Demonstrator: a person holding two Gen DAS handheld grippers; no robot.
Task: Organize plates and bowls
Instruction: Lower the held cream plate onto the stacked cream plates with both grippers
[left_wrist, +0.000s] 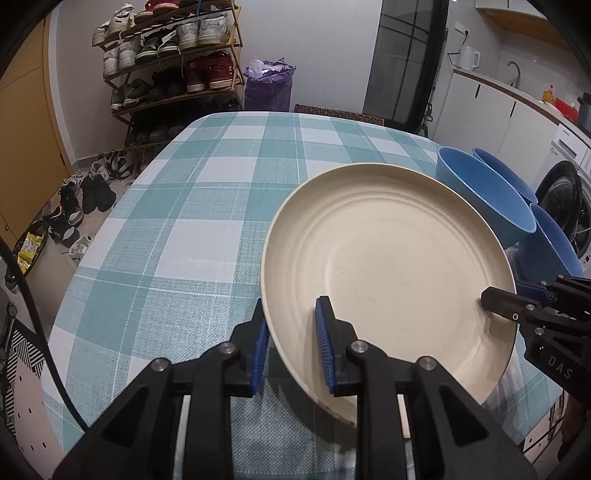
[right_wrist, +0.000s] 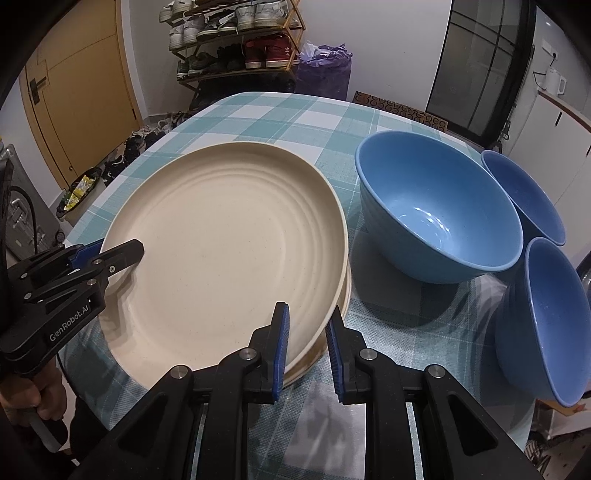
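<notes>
A cream plate (left_wrist: 388, 258) (right_wrist: 229, 243) lies on top of another cream plate whose edge (right_wrist: 345, 291) shows beneath it. My left gripper (left_wrist: 291, 332) straddles the top plate's near-left rim, one finger inside and one outside, with a gap to the rim. It shows in the right wrist view (right_wrist: 122, 254). My right gripper (right_wrist: 306, 332) straddles the near-right rim the same way, and shows in the left wrist view (left_wrist: 498, 299). Three blue bowls stand right of the plates: a large one (right_wrist: 436, 210), one behind (right_wrist: 524, 192) and one at the near right (right_wrist: 546, 325).
The table has a teal and white checked cloth (left_wrist: 192, 229). A shoe rack (left_wrist: 173, 66) and a purple bag (left_wrist: 267, 85) stand beyond the far edge. Shoes lie on the floor at the left (left_wrist: 81, 206). A washing machine (left_wrist: 569, 199) stands at the right.
</notes>
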